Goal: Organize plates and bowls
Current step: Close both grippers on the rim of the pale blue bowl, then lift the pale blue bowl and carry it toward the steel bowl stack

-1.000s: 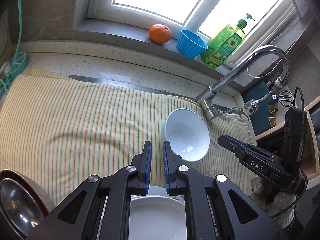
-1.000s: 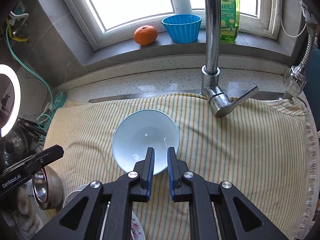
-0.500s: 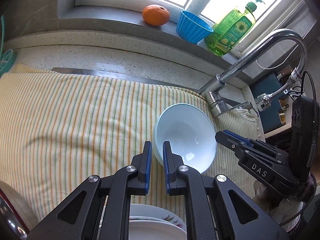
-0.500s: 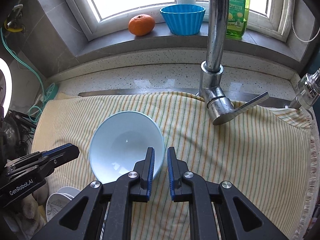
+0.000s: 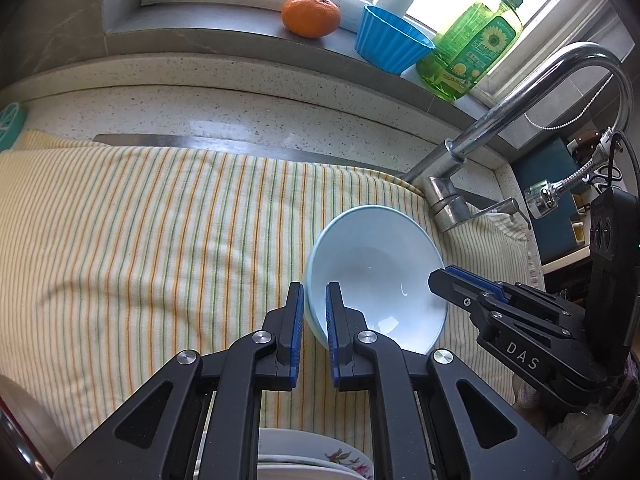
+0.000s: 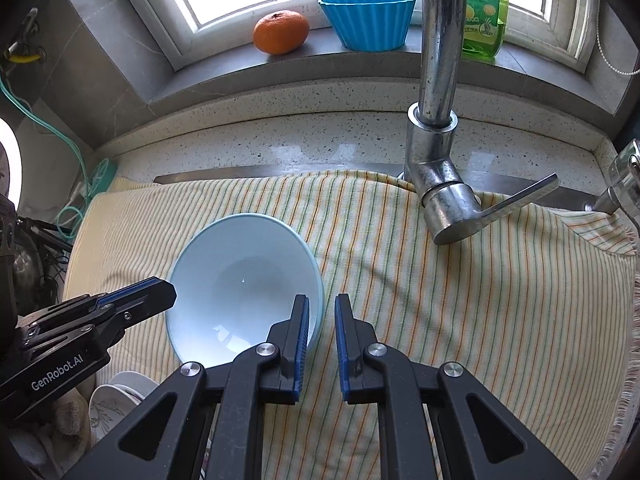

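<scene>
Bowl (image 5: 376, 280) on striped towel (image 5: 140, 232), faucet at its 1 o'clock | my left gripper (image 5: 314, 320) nearly closed, straddling bowl's rim | my right gripper (image 6: 320, 336) nearly closed, rim between tips.

- Left of the pale blue bowl (image 5: 376, 280), bare striped towel (image 5: 140, 240) stretches wide.
- Right of the bowl, the chrome faucet (image 6: 436, 160) rises, its spout arching overhead.
- Beyond the bowl, an orange (image 6: 281, 32), a blue cup (image 6: 368, 20) and a soap bottle (image 5: 472, 52) line the windowsill.

Left gripper (image 5: 314, 300) and right gripper (image 6: 321, 312) nearly closed, angled steeply down, side by side
</scene>
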Demonstrator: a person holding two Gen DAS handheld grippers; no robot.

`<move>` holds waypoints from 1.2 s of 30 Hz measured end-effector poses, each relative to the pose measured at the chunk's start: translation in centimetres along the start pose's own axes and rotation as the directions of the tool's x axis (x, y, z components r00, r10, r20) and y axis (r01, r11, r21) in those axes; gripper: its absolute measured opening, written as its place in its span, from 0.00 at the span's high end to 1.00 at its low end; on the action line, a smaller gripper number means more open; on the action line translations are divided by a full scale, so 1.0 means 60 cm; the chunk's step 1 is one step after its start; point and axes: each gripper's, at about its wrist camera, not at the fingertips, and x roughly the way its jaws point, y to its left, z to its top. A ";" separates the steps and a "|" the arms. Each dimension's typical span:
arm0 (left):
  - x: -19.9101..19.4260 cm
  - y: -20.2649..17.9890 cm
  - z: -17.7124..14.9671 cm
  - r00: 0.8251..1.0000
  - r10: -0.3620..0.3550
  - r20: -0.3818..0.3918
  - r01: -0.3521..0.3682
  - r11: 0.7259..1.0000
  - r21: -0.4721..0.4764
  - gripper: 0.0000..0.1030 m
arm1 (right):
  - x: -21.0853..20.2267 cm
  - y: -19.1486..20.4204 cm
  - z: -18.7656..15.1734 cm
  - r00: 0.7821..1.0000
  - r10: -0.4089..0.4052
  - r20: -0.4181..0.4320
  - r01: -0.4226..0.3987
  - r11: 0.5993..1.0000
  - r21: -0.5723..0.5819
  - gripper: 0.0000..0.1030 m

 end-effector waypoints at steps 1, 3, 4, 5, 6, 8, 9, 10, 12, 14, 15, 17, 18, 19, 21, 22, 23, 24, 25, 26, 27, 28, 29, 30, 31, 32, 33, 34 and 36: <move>0.002 0.001 0.000 1.000 -0.003 -0.004 0.003 1.000 -0.002 0.92 | 0.002 0.000 0.001 1.000 -0.002 -0.002 0.002 1.000 0.001 0.88; 0.007 0.003 0.001 1.000 -0.004 -0.008 0.004 1.000 -0.006 0.92 | 0.006 -0.001 0.003 1.000 0.002 -0.010 -0.002 1.000 0.006 0.88; 0.008 0.004 0.001 1.000 -0.004 -0.010 0.004 1.000 -0.008 0.92 | 0.008 -0.002 0.002 1.000 0.007 -0.015 -0.007 1.000 0.009 0.88; 0.010 0.005 0.002 1.000 -0.003 -0.013 0.003 1.000 -0.008 0.92 | 0.010 -0.002 0.002 1.000 0.010 -0.020 -0.010 1.000 0.012 0.88; 0.012 0.006 0.002 1.000 -0.003 -0.016 0.003 1.000 -0.010 0.92 | 0.012 -0.003 0.003 1.000 0.012 -0.024 -0.012 1.000 0.014 0.88; 0.014 0.008 0.002 1.000 -0.006 -0.020 0.005 1.000 -0.017 0.92 | 0.015 -0.004 0.002 0.999 0.017 -0.031 -0.017 1.000 0.020 0.88; 0.015 0.009 0.002 1.000 -0.006 -0.021 0.006 1.000 -0.019 0.92 | 0.016 -0.004 0.002 0.999 0.020 -0.033 -0.019 1.000 0.024 0.88; 0.016 0.009 0.002 1.000 -0.006 -0.021 0.006 1.000 -0.018 0.92 | 0.017 -0.005 0.001 0.999 0.021 -0.033 -0.020 0.999 0.025 0.89; 0.017 0.008 0.002 1.000 -0.009 -0.024 0.008 1.000 -0.017 0.92 | 0.018 -0.004 0.001 0.999 0.022 -0.034 -0.021 0.999 0.024 0.89; 0.018 0.007 0.001 1.000 -0.009 -0.023 0.008 1.000 -0.015 0.92 | 0.020 -0.004 0.002 0.999 0.021 -0.036 -0.020 1.000 0.021 0.89; 0.019 0.007 0.001 1.000 -0.011 -0.024 0.010 1.000 -0.015 0.93 | 0.021 -0.002 0.002 0.999 0.022 -0.038 -0.021 1.000 0.020 0.89; 0.019 0.007 0.001 1.000 -0.012 -0.023 0.012 1.000 -0.015 0.93 | 0.022 0.001 0.003 0.999 0.019 -0.038 -0.018 1.000 0.017 0.92; 0.019 0.007 0.001 1.000 -0.010 -0.023 0.010 1.000 -0.013 0.93 | 0.022 0.003 0.003 0.999 0.013 -0.036 -0.013 1.000 0.013 0.92; 0.019 0.008 0.002 1.000 -0.009 -0.023 0.009 1.000 -0.013 0.93 | 0.022 0.004 0.003 0.999 0.010 -0.035 -0.010 1.000 0.012 0.92; 0.019 0.008 0.002 1.000 -0.008 -0.024 0.008 1.000 -0.011 0.93 | 0.022 0.006 0.005 0.999 0.009 -0.034 -0.008 1.000 0.013 0.92; 0.018 0.009 0.002 1.000 -0.008 -0.022 0.007 1.000 -0.012 0.93 | 0.021 0.007 0.005 0.999 0.008 -0.034 -0.007 1.000 0.014 0.92; 0.016 0.009 0.001 1.000 -0.007 -0.020 0.007 1.000 -0.011 0.93 | 0.020 0.008 0.005 0.999 0.006 -0.033 -0.006 1.000 0.012 0.92; 0.014 0.009 0.002 1.000 -0.008 -0.017 0.007 1.000 -0.011 0.93 | 0.019 0.010 0.005 0.999 0.005 -0.034 -0.004 1.000 0.011 0.92; 0.012 0.010 0.002 1.000 -0.009 -0.013 0.009 1.000 -0.011 0.93 | 0.018 0.011 0.004 0.999 0.003 -0.034 -0.003 1.000 0.011 0.93; 0.008 0.010 0.002 1.000 -0.011 -0.009 0.011 1.000 -0.011 0.93 | 0.015 0.011 0.004 0.999 0.003 -0.033 -0.002 1.000 0.010 0.93; 0.005 0.011 0.003 1.000 -0.012 -0.005 0.012 1.000 -0.010 0.93 | 0.013 0.013 0.004 0.999 0.002 -0.032 -0.002 1.000 0.009 0.93; 0.001 0.011 0.003 1.000 -0.012 -0.001 0.012 1.000 -0.009 0.93 | 0.010 0.015 0.004 1.000 0.003 -0.031 -0.003 1.000 0.009 0.93; -0.003 0.012 0.003 1.000 -0.013 0.002 0.013 1.000 -0.009 0.93 | 0.007 0.017 0.005 1.000 0.005 -0.029 -0.005 1.000 0.008 0.92; -0.007 0.013 0.003 1.000 -0.015 0.005 0.015 1.000 -0.008 0.93 | 0.002 0.019 0.005 1.000 0.005 -0.026 -0.005 1.000 0.006 0.93; -0.012 0.014 0.003 1.000 -0.016 0.010 0.016 1.000 -0.007 0.93 | -0.002 0.022 0.006 1.000 0.005 -0.022 -0.005 1.000 0.005 0.93; -0.017 0.015 0.003 1.000 -0.017 0.014 0.017 1.000 -0.005 0.93 | -0.006 0.024 0.007 1.000 0.006 -0.018 -0.006 1.000 0.003 0.93; -0.022 0.016 0.003 1.000 -0.016 0.019 0.016 1.000 -0.002 0.93 | -0.010 0.027 0.008 1.000 0.007 -0.015 -0.007 1.000 0.003 0.92; -0.028 0.017 0.002 1.000 -0.015 0.024 0.015 1.000 0.000 0.93 | -0.015 0.030 0.008 1.000 0.008 -0.011 -0.008 1.000 0.002 0.92; -0.039 0.019 0.001 0.999 -0.017 0.033 0.017 1.000 0.001 0.93 | -0.022 0.037 0.009 1.000 0.009 -0.005 -0.009 1.000 -0.001 0.92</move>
